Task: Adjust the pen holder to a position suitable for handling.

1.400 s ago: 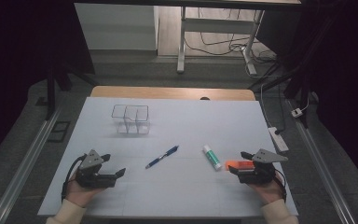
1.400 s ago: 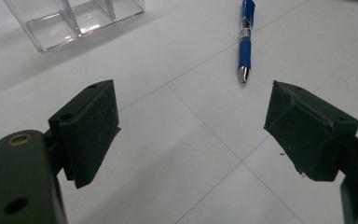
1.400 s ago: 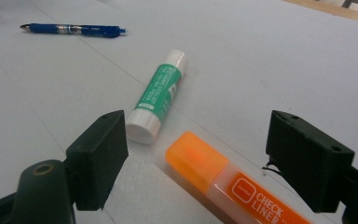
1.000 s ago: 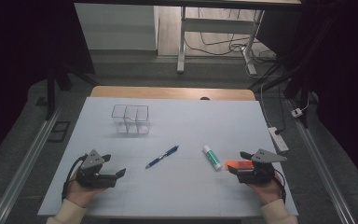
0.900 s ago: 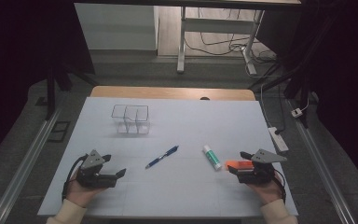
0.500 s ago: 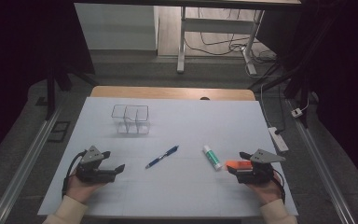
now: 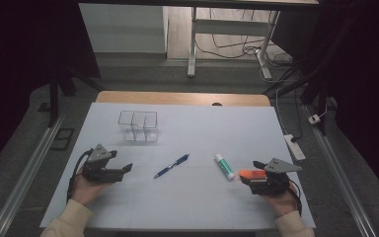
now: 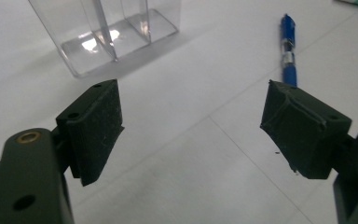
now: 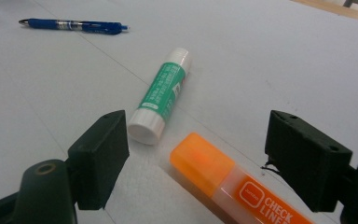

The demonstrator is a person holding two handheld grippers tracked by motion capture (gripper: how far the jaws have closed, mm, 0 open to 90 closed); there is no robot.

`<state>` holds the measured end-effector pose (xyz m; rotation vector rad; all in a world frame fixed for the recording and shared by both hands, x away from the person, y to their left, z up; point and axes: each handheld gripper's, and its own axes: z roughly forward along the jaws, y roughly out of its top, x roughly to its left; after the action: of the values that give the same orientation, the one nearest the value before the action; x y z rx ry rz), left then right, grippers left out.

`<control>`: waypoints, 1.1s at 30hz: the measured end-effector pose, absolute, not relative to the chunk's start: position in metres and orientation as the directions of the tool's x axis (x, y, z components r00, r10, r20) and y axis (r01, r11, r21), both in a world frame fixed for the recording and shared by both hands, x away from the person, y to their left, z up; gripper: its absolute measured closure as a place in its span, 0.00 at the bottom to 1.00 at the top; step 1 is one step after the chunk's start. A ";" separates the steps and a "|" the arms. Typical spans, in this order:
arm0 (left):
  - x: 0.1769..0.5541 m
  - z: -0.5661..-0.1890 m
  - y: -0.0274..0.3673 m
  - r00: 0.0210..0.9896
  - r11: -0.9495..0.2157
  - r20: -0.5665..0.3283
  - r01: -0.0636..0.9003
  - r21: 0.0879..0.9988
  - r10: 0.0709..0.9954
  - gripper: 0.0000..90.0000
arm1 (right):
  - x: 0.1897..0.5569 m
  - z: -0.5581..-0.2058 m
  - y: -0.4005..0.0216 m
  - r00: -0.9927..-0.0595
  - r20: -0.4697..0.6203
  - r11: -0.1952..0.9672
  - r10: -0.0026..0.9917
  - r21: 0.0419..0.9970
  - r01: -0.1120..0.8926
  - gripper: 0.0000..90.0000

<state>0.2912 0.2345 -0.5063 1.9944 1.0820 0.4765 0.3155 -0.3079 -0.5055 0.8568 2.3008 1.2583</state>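
Note:
A blue pen point(image 7: 171, 166) lies mid-table, with a green-and-white glue stick point(image 7: 223, 165) to its right. At the back left stands a clear divided box point(image 7: 138, 126). My left gripper point(image 7: 127, 169) is open over bare table; in its own view the left gripper point(image 8: 191, 98) faces the box point(image 8: 112, 32) and the pen point(image 8: 289, 51). My right gripper point(image 7: 250, 170) is open. An orange highlighter point(image 9: 219, 177) lies on the table between the jaws of the right gripper point(image 9: 196, 135), untouched. Just ahead are the glue stick point(image 9: 163, 93) and, farther off, the pen point(image 9: 72, 24).
The white sheet point(image 7: 202, 133) covers a wooden table whose far edge point(image 7: 177, 98) shows. A power strip point(image 7: 294, 147) lies on the floor to the right. A metal rail point(image 7: 24, 173) runs along the left side.
My left hand has shifted its gripper a little forward, toward the clear box. The right gripper and all objects have stayed in place.

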 end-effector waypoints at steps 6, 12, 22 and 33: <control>0.304 -0.498 0.239 0.539 -0.281 -0.063 0.531 0.799 0.840 0.23 | 0.315 -0.505 -0.309 -0.744 -0.038 0.416 0.668 0.847 0.330 0.24; 0.316 -0.494 0.244 0.518 -0.247 -0.083 0.535 0.808 0.852 0.24 | 0.315 -0.504 -0.309 -0.742 -0.037 0.413 0.669 0.849 0.330 0.24; 0.331 -0.491 0.250 0.508 -0.227 -0.099 0.540 0.810 0.856 0.27 | 0.315 -0.506 -0.309 -0.743 -0.033 0.417 0.669 0.844 0.337 0.24; 0.338 -0.491 0.262 0.465 -0.202 -0.094 0.547 0.812 0.880 0.42 | 0.315 -0.506 -0.308 -0.740 -0.040 0.420 0.672 0.843 0.335 0.25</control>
<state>0.3377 0.2620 -0.4912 1.8813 1.1977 0.5051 0.3146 -0.3081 -0.5061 0.8619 2.3072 1.2442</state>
